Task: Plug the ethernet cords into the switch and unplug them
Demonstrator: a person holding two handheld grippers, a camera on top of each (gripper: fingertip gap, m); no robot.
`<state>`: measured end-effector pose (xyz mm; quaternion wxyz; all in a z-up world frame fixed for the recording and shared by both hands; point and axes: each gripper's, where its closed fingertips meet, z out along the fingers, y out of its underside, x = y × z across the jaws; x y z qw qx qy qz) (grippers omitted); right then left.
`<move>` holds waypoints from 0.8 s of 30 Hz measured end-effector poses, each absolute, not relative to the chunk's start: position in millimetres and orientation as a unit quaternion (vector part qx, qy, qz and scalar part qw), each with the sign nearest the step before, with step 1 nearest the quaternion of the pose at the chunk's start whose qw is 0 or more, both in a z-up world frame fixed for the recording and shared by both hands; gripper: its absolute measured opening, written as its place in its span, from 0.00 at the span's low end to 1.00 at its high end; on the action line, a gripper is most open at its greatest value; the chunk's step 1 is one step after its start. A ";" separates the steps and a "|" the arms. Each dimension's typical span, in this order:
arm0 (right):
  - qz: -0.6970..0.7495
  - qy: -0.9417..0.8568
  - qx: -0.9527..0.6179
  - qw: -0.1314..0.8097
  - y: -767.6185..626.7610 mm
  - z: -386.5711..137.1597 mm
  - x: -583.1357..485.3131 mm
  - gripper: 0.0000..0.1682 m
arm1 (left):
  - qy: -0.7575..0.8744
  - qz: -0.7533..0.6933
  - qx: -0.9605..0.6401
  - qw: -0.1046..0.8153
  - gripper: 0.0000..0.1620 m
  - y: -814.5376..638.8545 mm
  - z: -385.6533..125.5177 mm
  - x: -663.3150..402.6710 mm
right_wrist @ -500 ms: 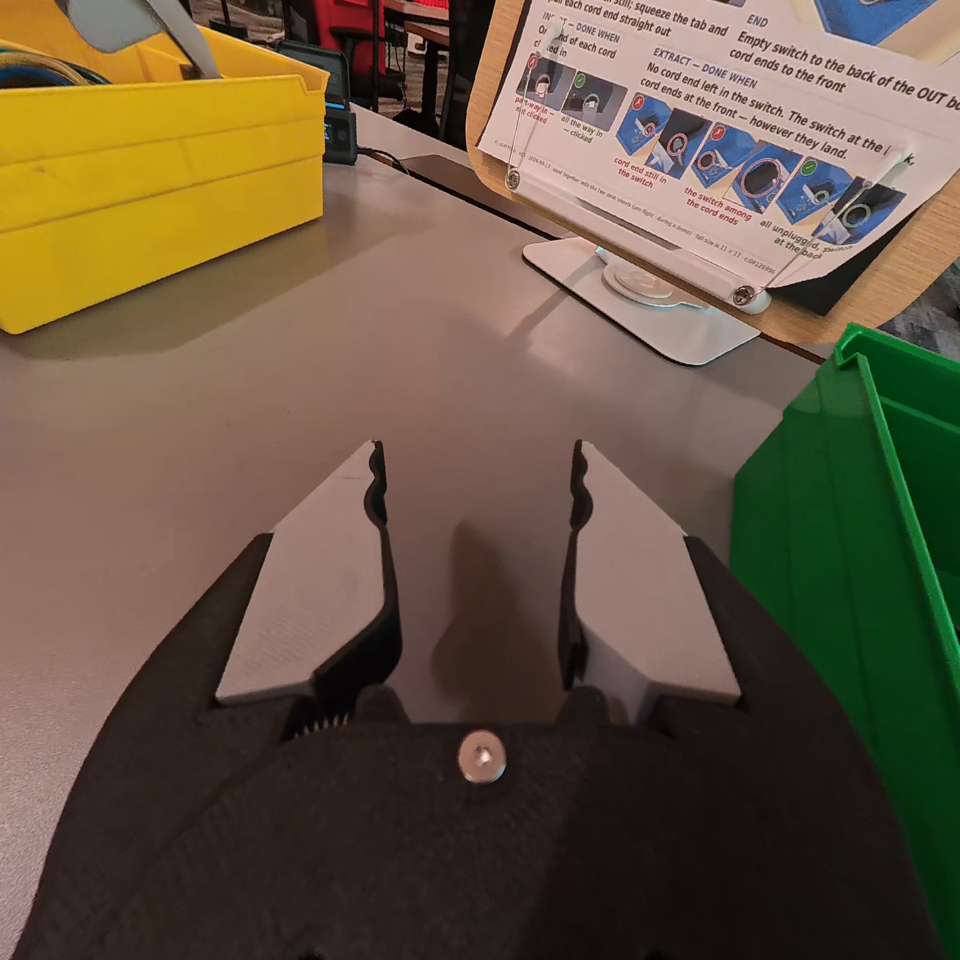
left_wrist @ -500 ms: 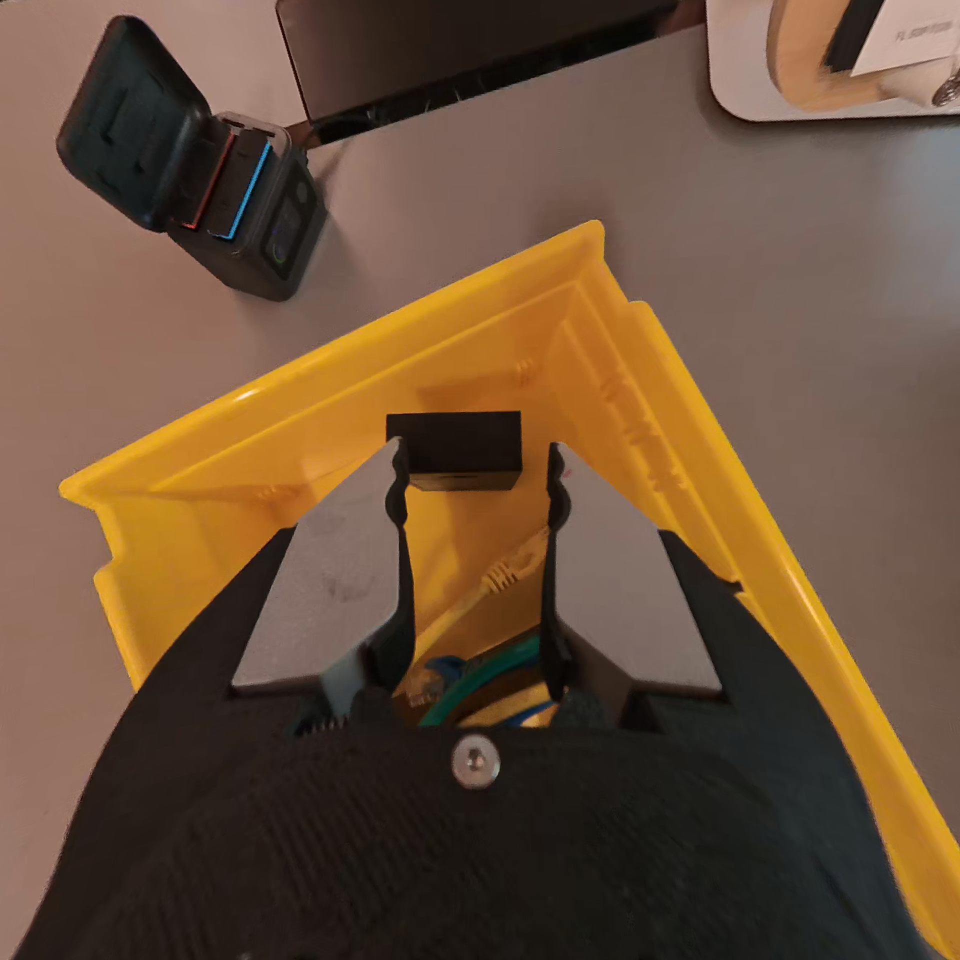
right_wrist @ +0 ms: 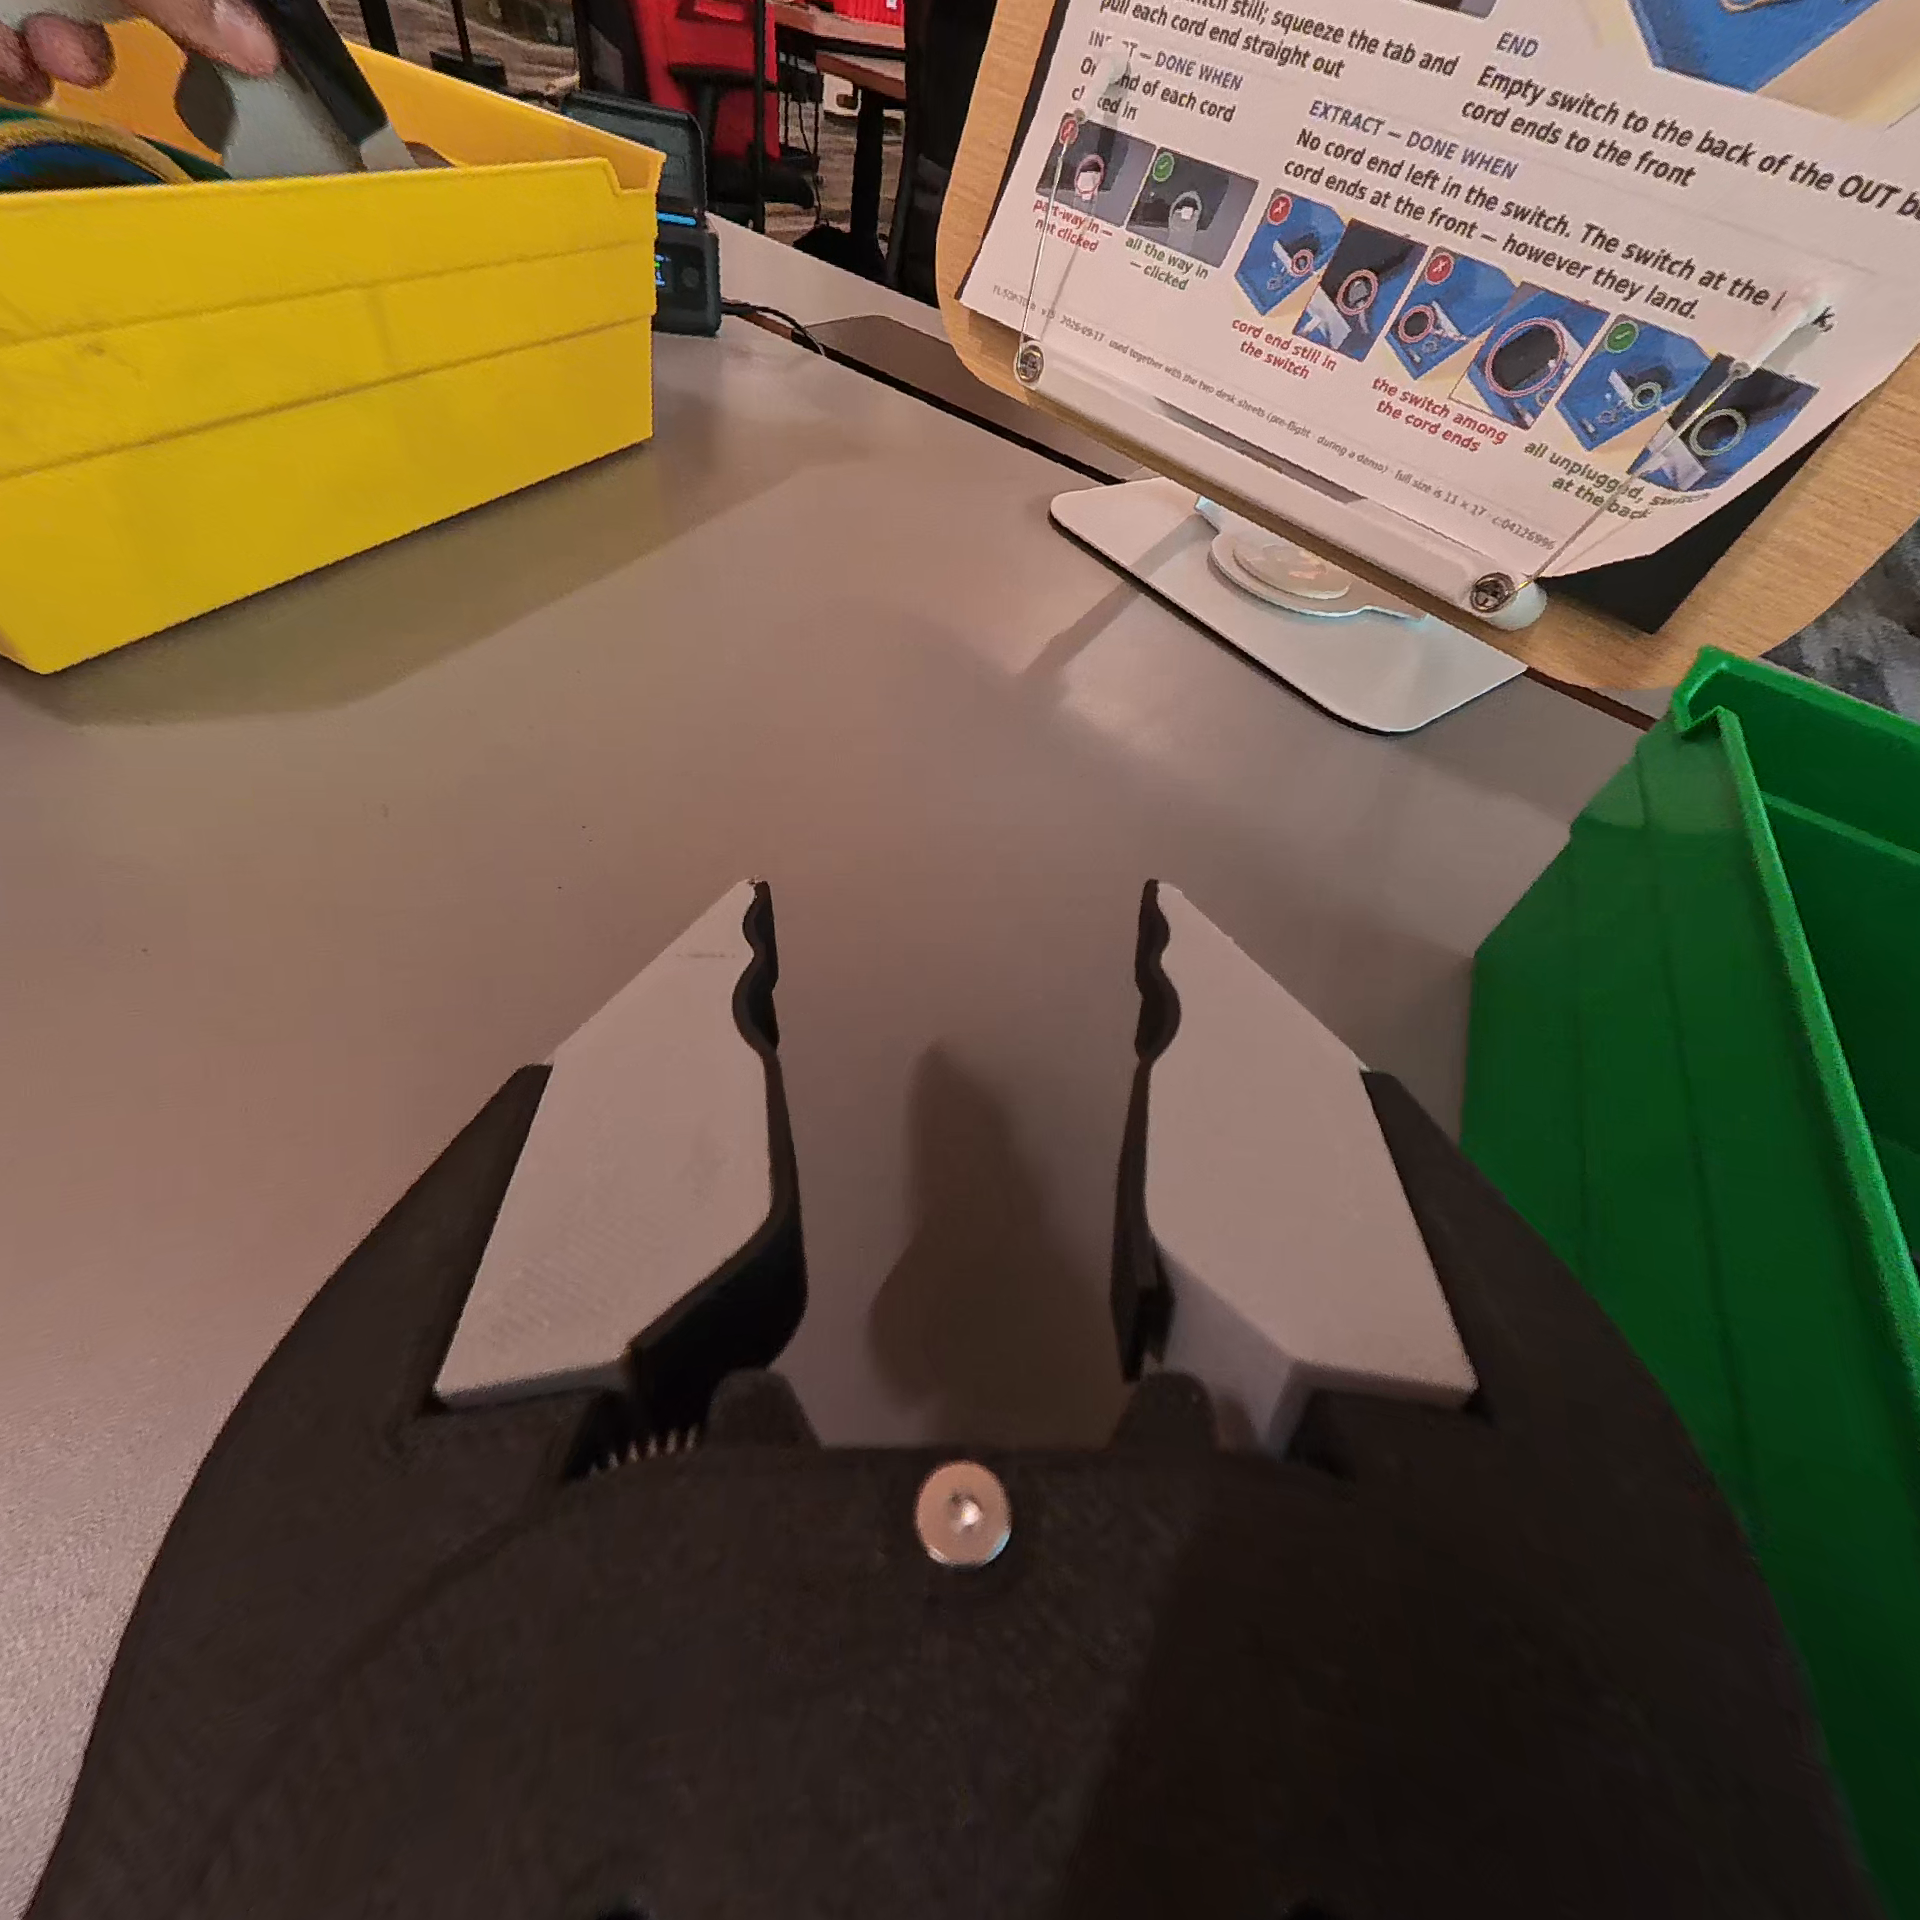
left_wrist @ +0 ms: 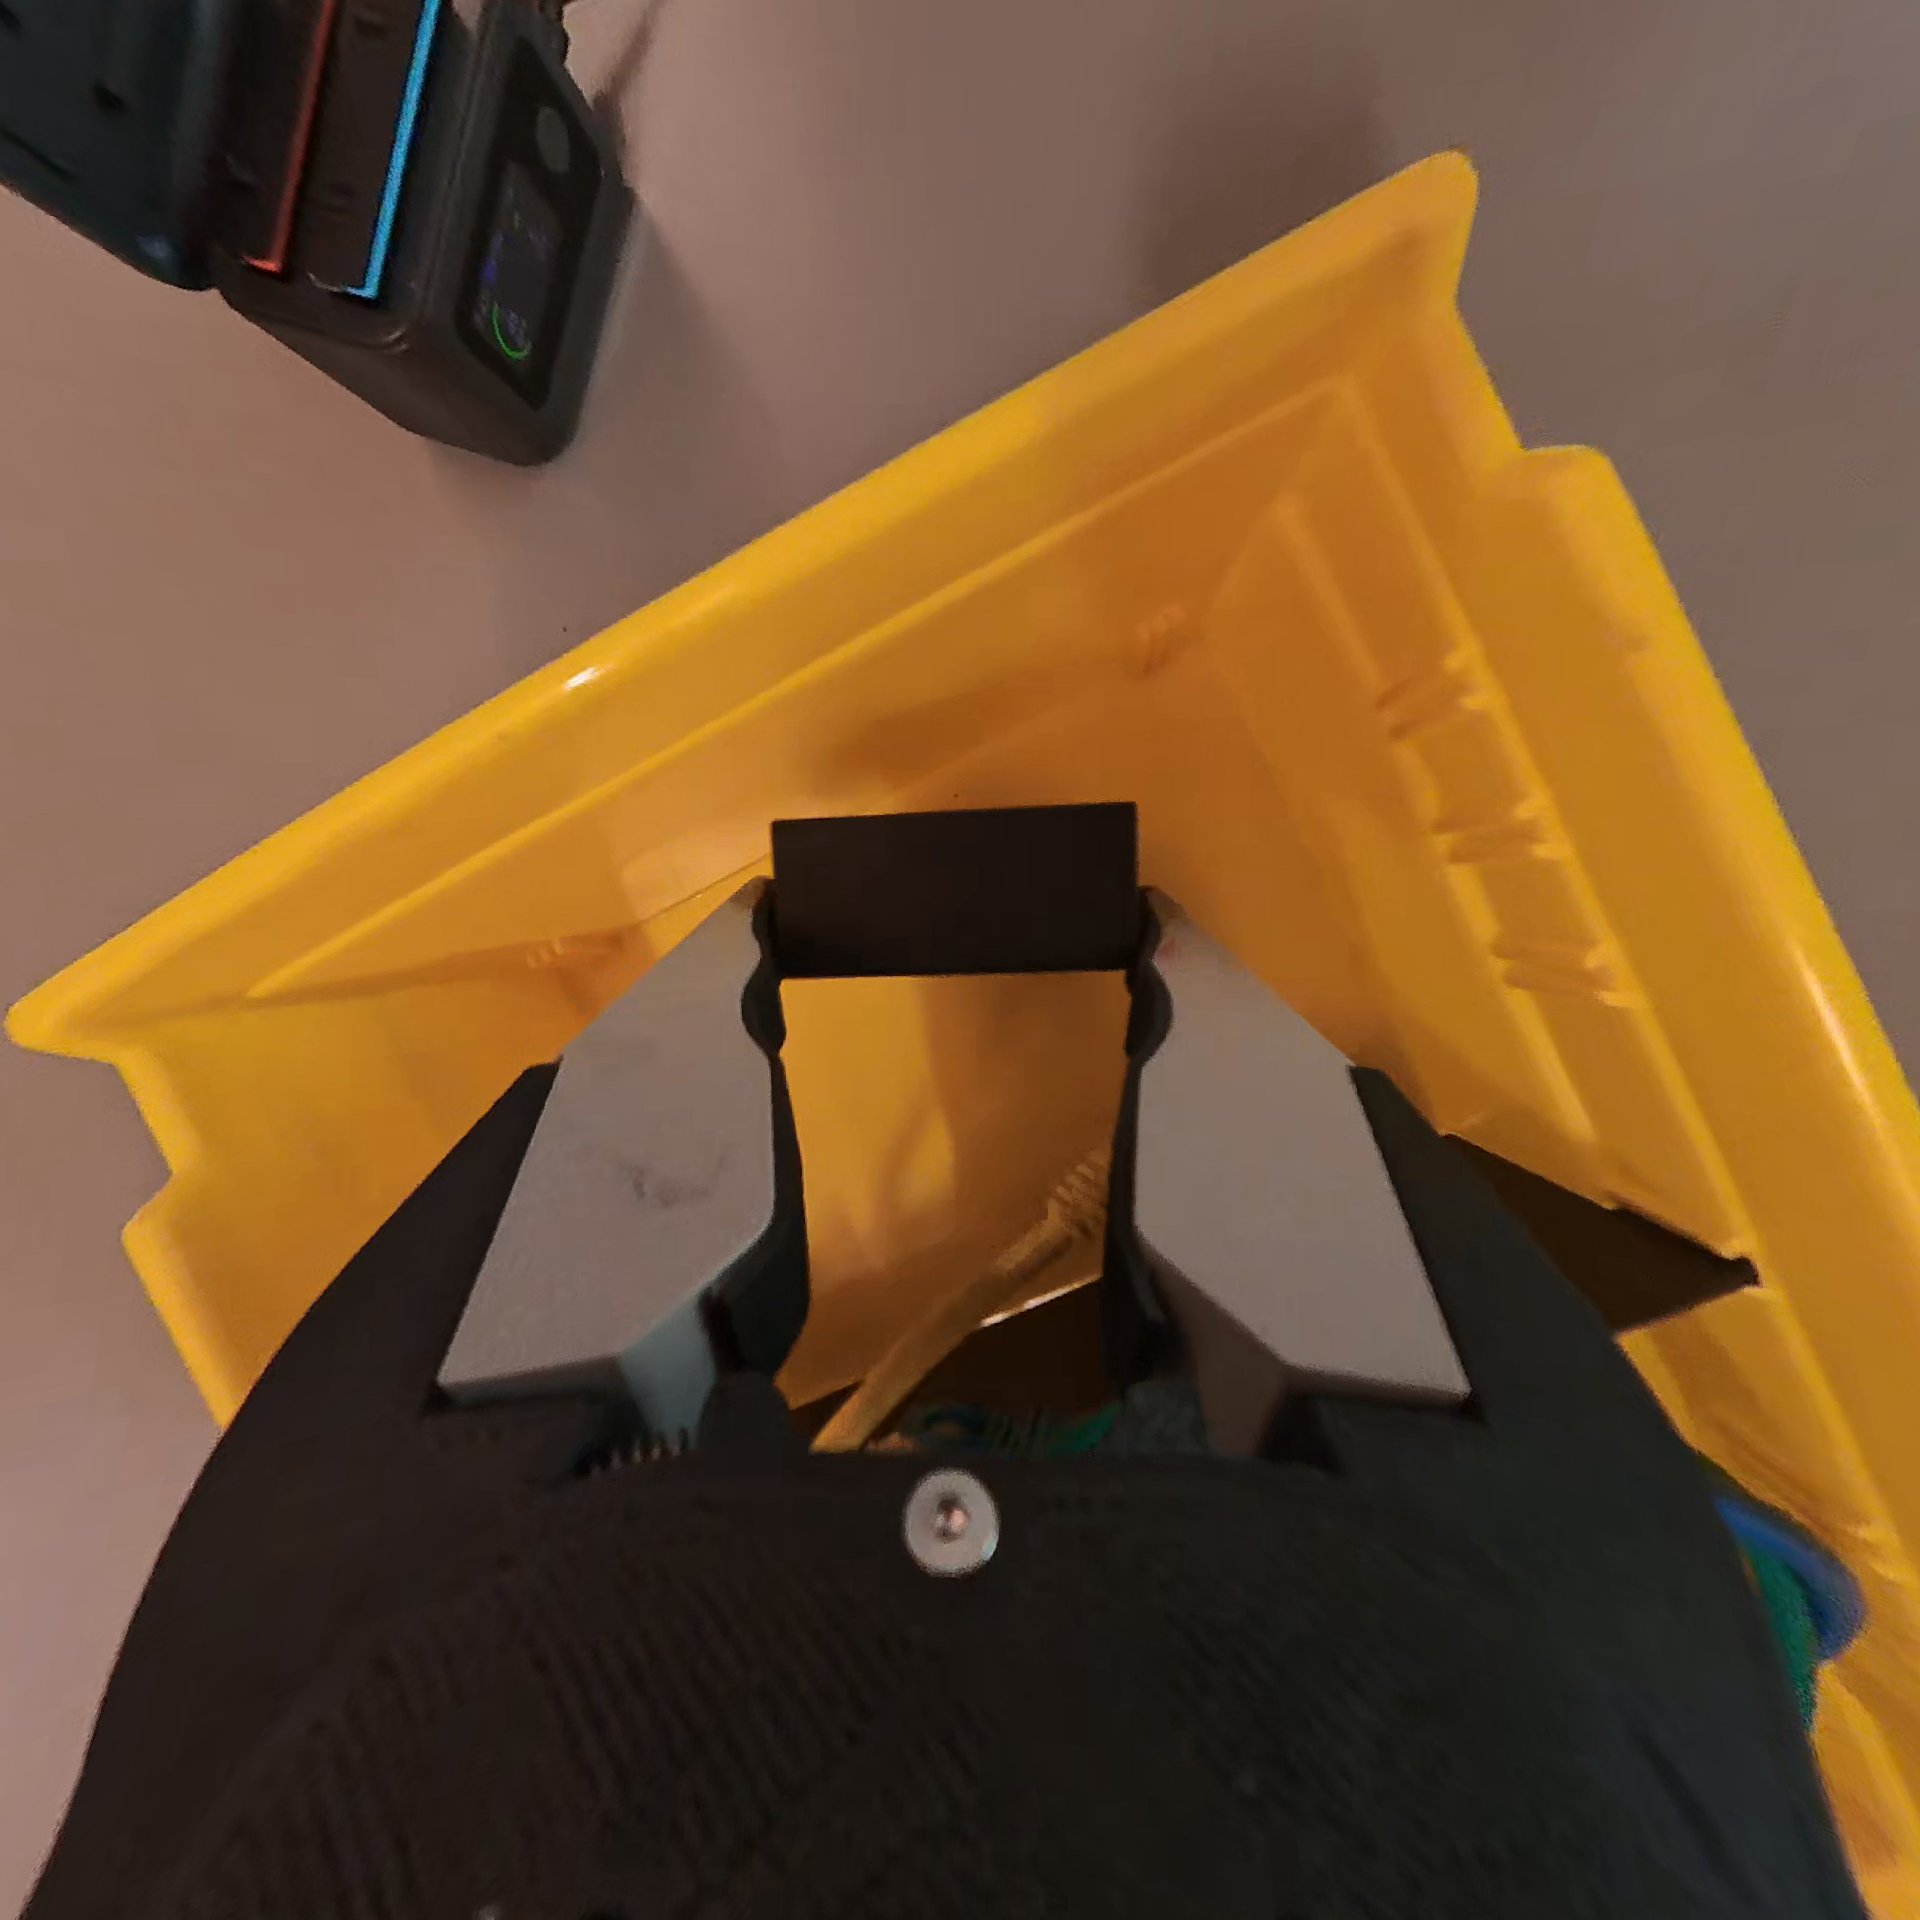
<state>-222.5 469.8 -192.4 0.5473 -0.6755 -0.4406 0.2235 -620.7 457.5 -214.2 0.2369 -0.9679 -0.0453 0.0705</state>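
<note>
The small black switch is inside the yellow bin, near its far corner. My left gripper is shut on the switch, one fingertip pressed on each side. A yellow ethernet cord lies on the bin floor under the fingers, and green and blue cords show at the right. My right gripper is open and empty, low over the grey table. The right wrist view shows the yellow bin at far left, with the left gripper reaching in.
A black device with a small screen stands on the table just beyond the yellow bin. A green bin sits close on the right of my right gripper. A stand with an instruction sheet is at the back right. Spacing between my two grippers at the tips: around 40 cm.
My left gripper moved forward and closed on the switch, which earlier lay just beyond its open fingertips. The right gripper has barely moved.
</note>
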 end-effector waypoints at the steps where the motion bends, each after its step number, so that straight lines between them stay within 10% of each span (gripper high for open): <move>1: 0.224 -0.441 -0.675 0.547 469.6 -192.3 -222.6 0.40 | -0.045 0.073 -0.967 0.240 0.39 459.5 -214.7 -621.6; 14: 0.230 -0.443 -0.677 0.542 469.3 -193.5 -223.4 0.39 | -0.030 0.090 -0.959 0.266 0.39 459.7 -205.5 -617.9; 24: 0.240 -0.451 -0.663 0.547 463.0 -190.3 -224.8 0.39 | 0.048 0.030 -0.877 0.476 0.38 438.0 -73.7 -526.8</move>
